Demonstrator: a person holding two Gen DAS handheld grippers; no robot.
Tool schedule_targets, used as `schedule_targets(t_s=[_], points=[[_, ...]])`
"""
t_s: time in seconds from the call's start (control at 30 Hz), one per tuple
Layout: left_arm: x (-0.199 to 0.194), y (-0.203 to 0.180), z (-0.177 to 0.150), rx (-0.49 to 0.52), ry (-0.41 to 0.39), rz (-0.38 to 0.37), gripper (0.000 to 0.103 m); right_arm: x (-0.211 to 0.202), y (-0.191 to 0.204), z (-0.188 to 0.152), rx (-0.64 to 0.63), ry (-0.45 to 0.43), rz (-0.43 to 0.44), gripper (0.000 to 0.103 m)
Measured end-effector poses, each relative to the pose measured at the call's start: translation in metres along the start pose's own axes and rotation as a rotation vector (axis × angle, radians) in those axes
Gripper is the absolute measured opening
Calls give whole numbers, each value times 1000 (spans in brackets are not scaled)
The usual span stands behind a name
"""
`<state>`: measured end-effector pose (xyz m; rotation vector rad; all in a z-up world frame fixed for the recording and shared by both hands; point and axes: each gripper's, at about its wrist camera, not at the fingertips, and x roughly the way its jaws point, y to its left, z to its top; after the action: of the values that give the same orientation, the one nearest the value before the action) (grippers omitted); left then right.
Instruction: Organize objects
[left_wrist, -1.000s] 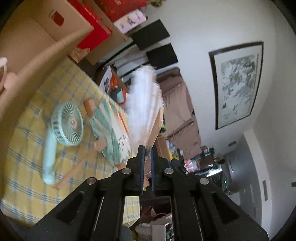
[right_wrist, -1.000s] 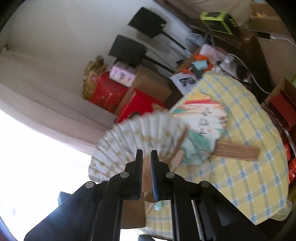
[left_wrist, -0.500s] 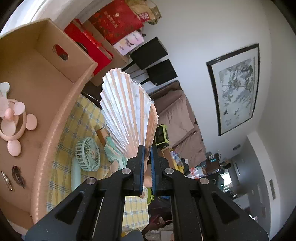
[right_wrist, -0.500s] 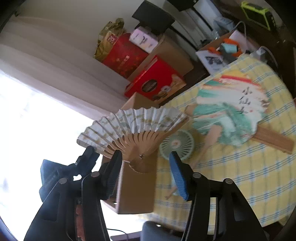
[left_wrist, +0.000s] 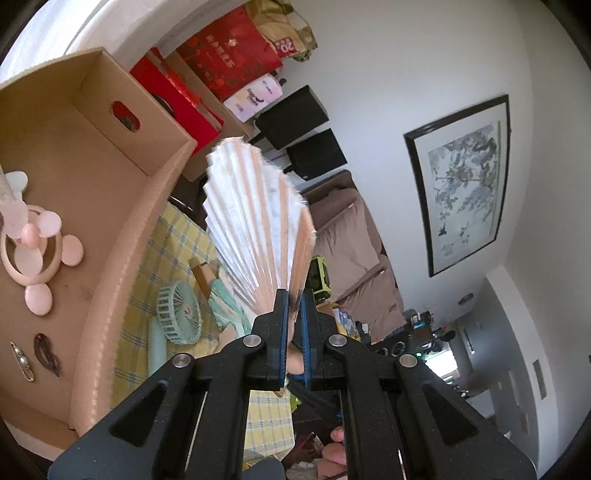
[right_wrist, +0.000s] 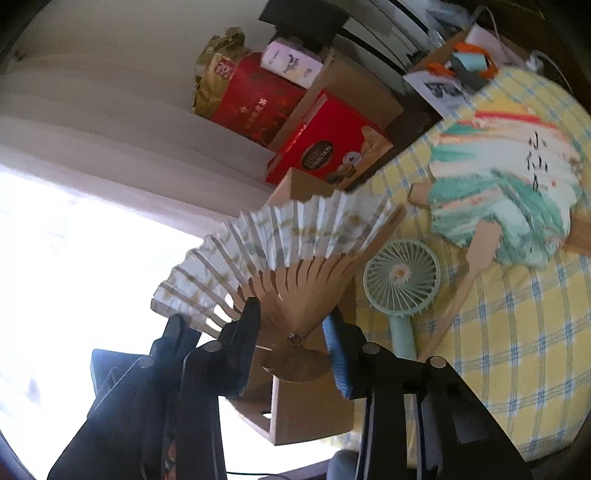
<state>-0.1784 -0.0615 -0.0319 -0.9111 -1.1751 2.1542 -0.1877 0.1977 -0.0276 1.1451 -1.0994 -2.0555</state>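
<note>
The left hand-held gripper (left_wrist: 291, 295) is clamped on the wooden ribs of an open paper folding fan (left_wrist: 258, 218), holding it up in the air above the near edge of the desk (left_wrist: 177, 236), which is covered by a yellow checked cloth. The right hand-held gripper (right_wrist: 291, 325) has its fingers spread apart on either side of the fan's pivot (right_wrist: 294, 338), not touching it as far as I can see. Just beside the raised fan sits an open cardboard box (left_wrist: 110, 240); inside it lie a pink hand fan (left_wrist: 29, 243), a dark hair clip (left_wrist: 46, 352) and a pearl-edged clip (left_wrist: 23, 361). On the cloth next to the box rests a mint green handheld fan (right_wrist: 400, 280), with a wooden spatula (right_wrist: 469, 266) alongside it. Farther across the desk lies a painted fan in green, white and orange (right_wrist: 502, 195) with black characters on it. Red gift boxes (right_wrist: 328, 147) are stacked beyond the desk by the wall.
</note>
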Motion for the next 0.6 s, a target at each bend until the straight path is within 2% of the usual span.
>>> schedule_targets(t_s=[0.17,0.37,0.5,0.6], points=[[-13,9,13,-9,-6,-1,6,13,23,3,-89,8,-42,32],[-42,23,43,-35,-37,-36,6,42,63,10,-185,14,-43,32],[-69,39,66,-40,-77,-37,5,73,96,13,-280,23,-51,32],[-85,59,82,-59,-102,-11,5,104,112,14,-333,48,-58,32]])
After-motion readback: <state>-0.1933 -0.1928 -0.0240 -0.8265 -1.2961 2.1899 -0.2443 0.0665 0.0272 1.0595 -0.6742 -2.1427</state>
